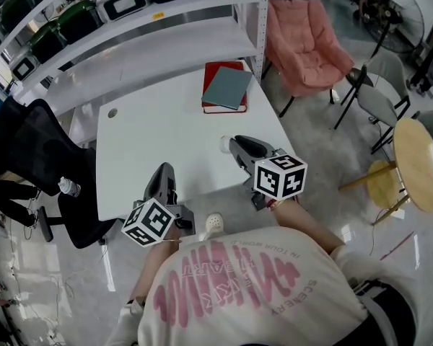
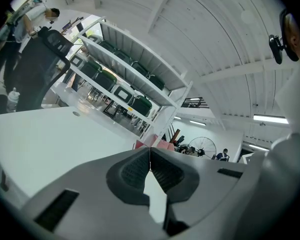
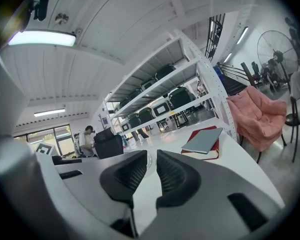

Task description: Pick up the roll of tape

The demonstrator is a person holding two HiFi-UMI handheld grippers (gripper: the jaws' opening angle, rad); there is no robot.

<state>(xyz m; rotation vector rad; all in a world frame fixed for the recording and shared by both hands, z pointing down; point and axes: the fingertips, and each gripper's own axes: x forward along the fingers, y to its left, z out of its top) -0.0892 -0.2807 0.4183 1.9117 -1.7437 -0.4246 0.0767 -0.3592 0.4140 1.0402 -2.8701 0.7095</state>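
Tongs, view by view: only the head view shows the two marker cubes and the person's pale shirt. Only the gripper views show the pads face on.
Right tongs: jaws drawn to a narrow gap, pinching the thin rim of the roll of tape.
Left tongs: pads meeting at the tips, nothing between them, held over the table's near edge.
Roll of tape: small and pale, at the right tongs' tips, over the near right part of the table. Whether it rests on the top cannot be told.
Table: white, with a red book at the far edge and a grey notebook lying on it.
Room: white shelf rack with dark cases behind the table. A pink chair stands right of the rack and a black office chair left of the table. There is a fan at the far right, a round wooden table and a glossy grey floor.
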